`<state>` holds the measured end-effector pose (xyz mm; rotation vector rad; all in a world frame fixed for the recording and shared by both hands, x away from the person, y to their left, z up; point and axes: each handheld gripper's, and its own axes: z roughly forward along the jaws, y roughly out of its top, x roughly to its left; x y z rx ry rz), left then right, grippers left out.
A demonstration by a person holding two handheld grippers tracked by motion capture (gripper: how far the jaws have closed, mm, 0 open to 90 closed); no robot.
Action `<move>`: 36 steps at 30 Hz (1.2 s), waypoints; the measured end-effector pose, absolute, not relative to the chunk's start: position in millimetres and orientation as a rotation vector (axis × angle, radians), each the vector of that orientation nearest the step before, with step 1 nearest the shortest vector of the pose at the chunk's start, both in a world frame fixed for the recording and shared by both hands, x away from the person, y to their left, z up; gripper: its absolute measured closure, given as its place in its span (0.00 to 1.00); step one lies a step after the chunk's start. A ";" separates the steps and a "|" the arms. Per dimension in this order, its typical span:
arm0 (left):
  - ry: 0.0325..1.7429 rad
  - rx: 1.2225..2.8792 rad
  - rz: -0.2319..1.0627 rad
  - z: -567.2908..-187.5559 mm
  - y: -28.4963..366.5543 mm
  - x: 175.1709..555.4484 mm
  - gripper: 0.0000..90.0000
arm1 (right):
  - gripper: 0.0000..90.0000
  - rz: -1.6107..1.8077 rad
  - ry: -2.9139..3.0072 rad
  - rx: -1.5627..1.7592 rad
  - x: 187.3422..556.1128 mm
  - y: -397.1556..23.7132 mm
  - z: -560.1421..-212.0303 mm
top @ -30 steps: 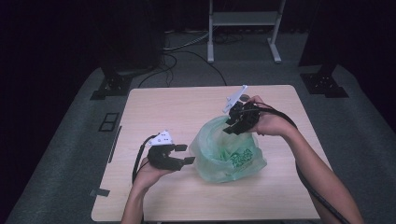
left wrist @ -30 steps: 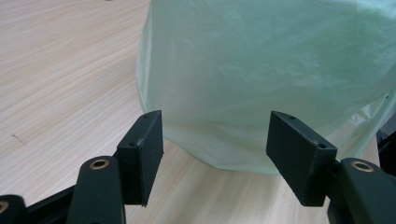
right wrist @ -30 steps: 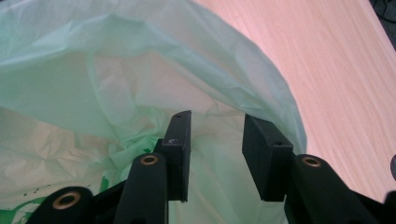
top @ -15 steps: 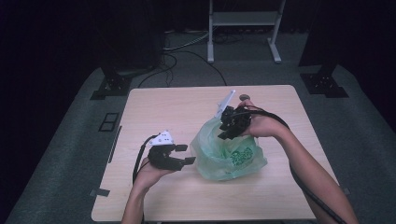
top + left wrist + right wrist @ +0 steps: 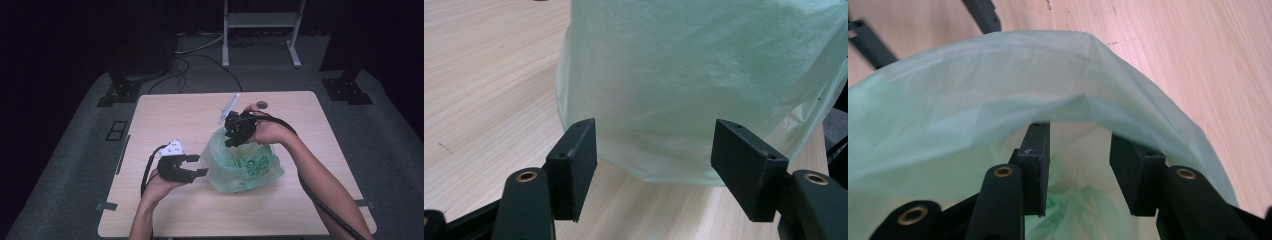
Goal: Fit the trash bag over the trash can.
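Left claw (image 5: 196, 165), seen from above, sits jaws apart beside a green plastic bag (image 5: 245, 167) near the worktop's (image 5: 165, 115) middle; right claw (image 5: 234, 137) dips into its mouth. Left gripper view: bag wall beyond spread jaws, untouched. Right gripper view: jaws parted, just widened, inside the rim, gripping nothing.

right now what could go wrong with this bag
1. The right gripper has its tips inside the green bag's mouth with the jaws apart; the thin rim could slip off.
2. The left gripper is open at the bag's side, gripping nothing, so the bag may slide across the table if pulled.
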<state>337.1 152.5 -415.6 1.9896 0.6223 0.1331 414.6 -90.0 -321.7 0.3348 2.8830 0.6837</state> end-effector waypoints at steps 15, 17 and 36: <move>0.620 1.990 0.125 -415.3 151.8 337.3 0.37 | 0.63 0.786 2.700 0.431 421.3 -139.8 -302.6; 0.621 1.990 0.124 -415.8 152.1 337.4 0.37 | 0.63 0.782 2.687 0.431 423.8 -140.3 -305.9; 0.634 1.978 0.117 -415.0 152.6 339.4 0.35 | 0.55 0.845 2.752 0.552 430.7 -155.2 -332.4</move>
